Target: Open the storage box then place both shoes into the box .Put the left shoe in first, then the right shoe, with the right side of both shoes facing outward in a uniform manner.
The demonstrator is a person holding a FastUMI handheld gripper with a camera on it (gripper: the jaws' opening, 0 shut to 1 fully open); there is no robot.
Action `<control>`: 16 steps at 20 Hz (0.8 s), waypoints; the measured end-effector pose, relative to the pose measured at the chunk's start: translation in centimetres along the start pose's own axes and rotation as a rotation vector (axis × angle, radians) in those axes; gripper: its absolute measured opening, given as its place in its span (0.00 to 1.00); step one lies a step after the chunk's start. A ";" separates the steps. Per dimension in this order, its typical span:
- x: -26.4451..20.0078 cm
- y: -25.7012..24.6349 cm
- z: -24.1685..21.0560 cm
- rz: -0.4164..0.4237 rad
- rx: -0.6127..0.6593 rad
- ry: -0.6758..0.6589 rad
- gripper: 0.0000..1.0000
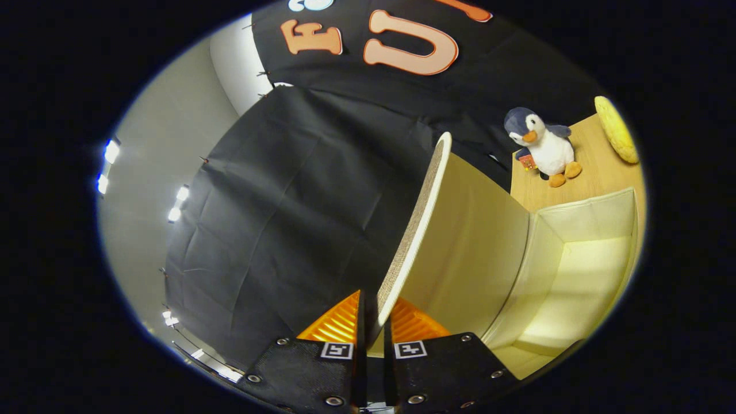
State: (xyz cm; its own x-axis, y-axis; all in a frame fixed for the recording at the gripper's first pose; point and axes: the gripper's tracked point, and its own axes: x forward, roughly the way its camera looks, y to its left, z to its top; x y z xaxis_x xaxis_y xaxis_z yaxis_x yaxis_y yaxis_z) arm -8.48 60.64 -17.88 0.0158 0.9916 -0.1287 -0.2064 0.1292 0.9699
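Gripper view: the gripper [374, 313] has its two fingers pinched on the edge of the lid [460, 241] of the storage box [581, 270], one finger on each face of the lid with almost no gap left between them. The lid stands raised, curving up and away from the fingers toward the booth's black cloth wall [287, 201]. Its outer face, on the left, has a woven, speckled texture with a pale border; its inner face, on the right, is smooth cream fabric.

To the right of the lid the box lies open. Its interior is cream-coloured, with a back wall and a lit floor visible; no shoe is inside the part that can be seen.

Beyond the box is a wooden tabletop [598, 172]. A plush penguin [543, 146] sits upright on it, grey and white with an orange beak and feet, near the box's far wall but apart from it. A small red tag is just beside the penguin's foot. A yellow, rounded object [616, 129] lies further right on the tabletop; what it is cannot be told.

Left of the cloth wall, a pale wall [155, 149] with several bright lights shows.
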 end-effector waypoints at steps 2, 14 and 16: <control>2.6 0.3 -1.3 -0.043 -0.031 0.046 0.14; 12.0 -3.7 -6.6 -0.273 -0.031 0.201 0.25; 11.3 -4.7 -6.0 -0.287 -0.066 0.188 0.39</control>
State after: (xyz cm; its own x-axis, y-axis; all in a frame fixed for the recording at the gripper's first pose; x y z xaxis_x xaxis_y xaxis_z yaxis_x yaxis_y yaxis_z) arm -13.22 71.14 -25.14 -0.0972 0.8945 -0.4363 -0.2823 0.3956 0.8739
